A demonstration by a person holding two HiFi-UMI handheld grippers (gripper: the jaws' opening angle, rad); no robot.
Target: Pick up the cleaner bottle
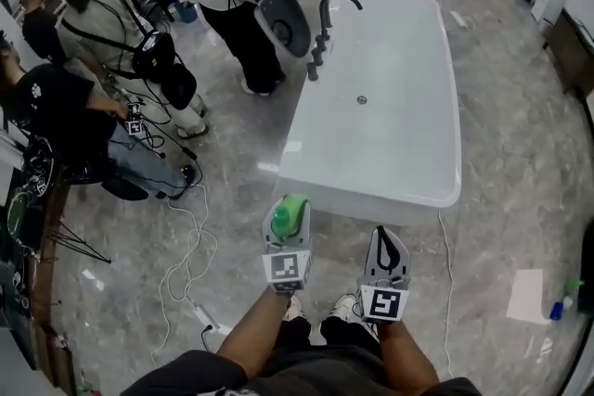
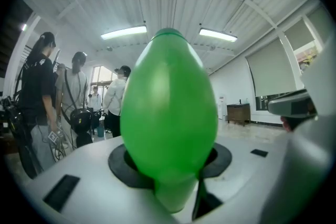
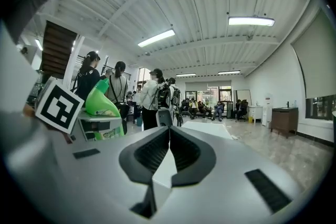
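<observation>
A green cleaner bottle (image 1: 289, 214) is held upright in my left gripper (image 1: 287, 235), which is shut on it just in front of my body. In the left gripper view the bottle (image 2: 168, 107) fills the middle and hides the jaws. From the right gripper view the same bottle (image 3: 102, 103) shows at the left, beside the left gripper's marker cube (image 3: 59, 106). My right gripper (image 1: 388, 248) hangs next to the left one, and its jaws meet with nothing between them (image 3: 168, 139).
A white bathtub (image 1: 436, 88) with a dark tap (image 1: 327, 19) stands ahead on the marble floor. Several people stand or crouch at the left, with cables (image 1: 190, 246) trailing near my feet. A paper sheet (image 1: 529, 294) and a small bottle (image 1: 561, 303) lie at the right.
</observation>
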